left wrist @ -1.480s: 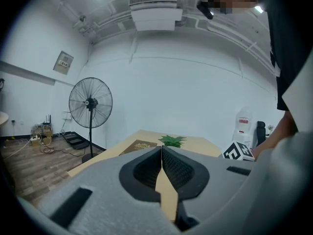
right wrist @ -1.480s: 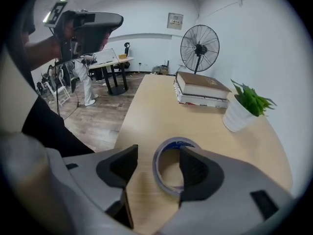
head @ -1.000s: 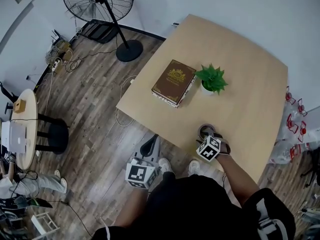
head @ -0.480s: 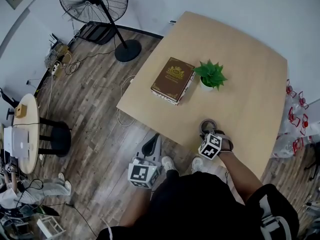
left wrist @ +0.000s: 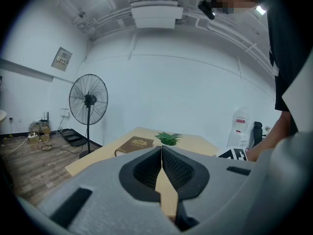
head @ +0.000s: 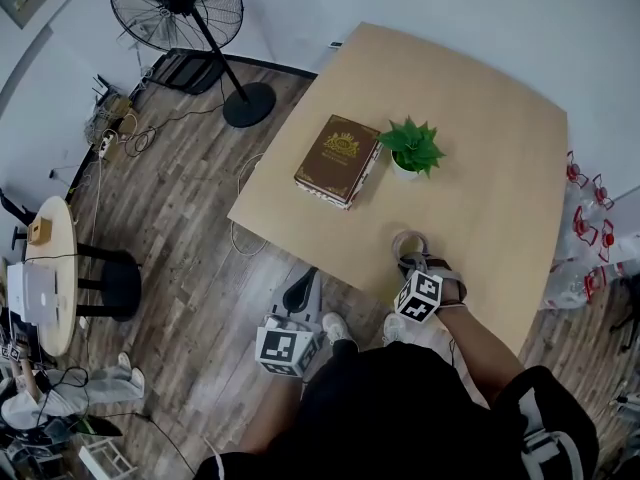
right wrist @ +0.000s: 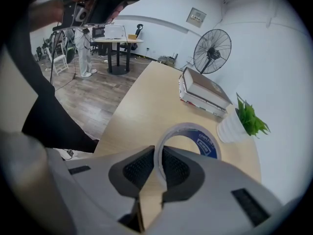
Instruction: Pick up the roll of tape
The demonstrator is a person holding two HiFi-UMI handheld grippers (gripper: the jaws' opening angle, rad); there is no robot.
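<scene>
Tape roll [right wrist: 206, 144] is pinched by its wall betw. pads of R claw [right wrist: 159, 156], jaws closing on it, at near edge of bench [right wrist: 146, 102]; L claw [left wrist: 161, 153] is clenched, nothing gripped.

Black short-sleeved top [head: 400, 418]; grey housings [left wrist: 98, 199], black ribbed fingers [left wrist: 143, 170], black-and-white marker cubes [head: 282, 349]

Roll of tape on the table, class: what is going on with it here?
A person's right gripper is closing its jaws on the roll of tape, one pad inside the ring, one outside. The roll appears to rest on the table, not yet lifted. The left gripper hangs shut and empty beside the table.
</scene>
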